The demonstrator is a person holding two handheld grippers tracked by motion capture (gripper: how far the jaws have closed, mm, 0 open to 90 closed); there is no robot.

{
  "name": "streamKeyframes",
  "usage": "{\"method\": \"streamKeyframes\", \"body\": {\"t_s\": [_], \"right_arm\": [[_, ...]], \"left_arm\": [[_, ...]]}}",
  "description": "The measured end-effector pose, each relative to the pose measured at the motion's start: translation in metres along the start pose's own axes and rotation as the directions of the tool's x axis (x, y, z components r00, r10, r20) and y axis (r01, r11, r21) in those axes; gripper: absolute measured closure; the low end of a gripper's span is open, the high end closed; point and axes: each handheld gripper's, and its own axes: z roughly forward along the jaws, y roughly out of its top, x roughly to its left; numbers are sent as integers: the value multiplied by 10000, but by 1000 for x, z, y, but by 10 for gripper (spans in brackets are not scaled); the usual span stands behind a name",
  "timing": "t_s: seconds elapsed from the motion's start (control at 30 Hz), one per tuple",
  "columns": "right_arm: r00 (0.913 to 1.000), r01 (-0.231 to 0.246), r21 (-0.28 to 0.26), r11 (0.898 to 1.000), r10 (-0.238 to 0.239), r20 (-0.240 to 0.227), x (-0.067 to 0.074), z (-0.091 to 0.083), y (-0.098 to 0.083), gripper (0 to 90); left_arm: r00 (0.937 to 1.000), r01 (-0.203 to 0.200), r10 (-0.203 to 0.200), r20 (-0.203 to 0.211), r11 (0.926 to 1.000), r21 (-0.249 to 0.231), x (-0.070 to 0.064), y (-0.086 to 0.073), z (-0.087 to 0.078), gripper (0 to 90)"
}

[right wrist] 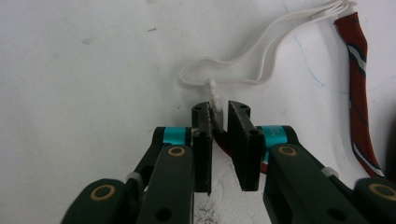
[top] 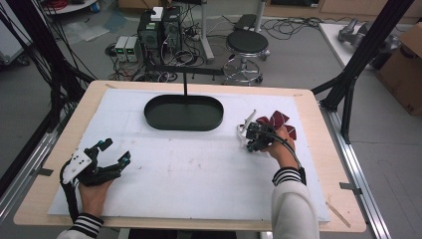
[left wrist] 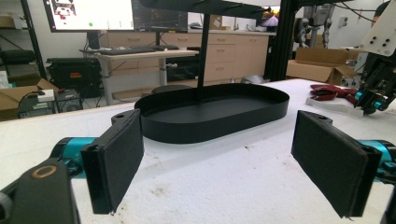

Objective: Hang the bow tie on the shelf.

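My left fingers (top: 113, 151) hang spread wide and hold nothing near the worktop's (top: 174, 164) front left corner, well apart from the work. The black tray (top: 183, 113) sits at the middle of the far edge. Toward the right edge, my right fingers (right wrist: 219, 122) are pinched nearly together on the end of the white elastic strap (right wrist: 233, 70). Its loop runs away from the fingertips toward the dark red cloth (top: 278, 121) lying just beyond. My right hand is plainly nearer, so I judge any lift falls to it.

Black oval tray (top: 183, 113) on a stand sits at the far centre of the white surface (top: 189, 174). Black stool (top: 247, 44) stands on the floor beyond.
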Motion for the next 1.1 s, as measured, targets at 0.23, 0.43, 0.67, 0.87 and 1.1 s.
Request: {"method": "streamKeyframes", "body": {"t_s": [0.23, 0.43, 0.67, 0.87, 1.1], "right_arm": [[9995, 248, 155, 9996, -251, 171, 2, 0, 3, 846], [9999, 65, 21, 10000, -65, 120, 2, 0, 4, 846], [9986, -517, -643, 9966, 521, 54, 1, -7, 3, 847], [9868, -1609, -2177, 9627, 1614, -159, 0, -18, 0, 850], [9768, -2051, -3245, 9234, 2142, -79, -1, -29, -4, 850]], "left_arm": [[10000, 0, 0, 3, 10000, -1, 0, 0, 0, 173], [10000, 3, -3, 4, 10000, -4, 0, 0, 0, 173], [10000, 12, -12, -8, 10000, -3, 0, 0, 0, 173], [10000, 20, -20, -8, 10000, -6, 0, 0, 0, 173], [10000, 15, -15, -11, 10000, 0, 0, 0, 0, 174]]}}
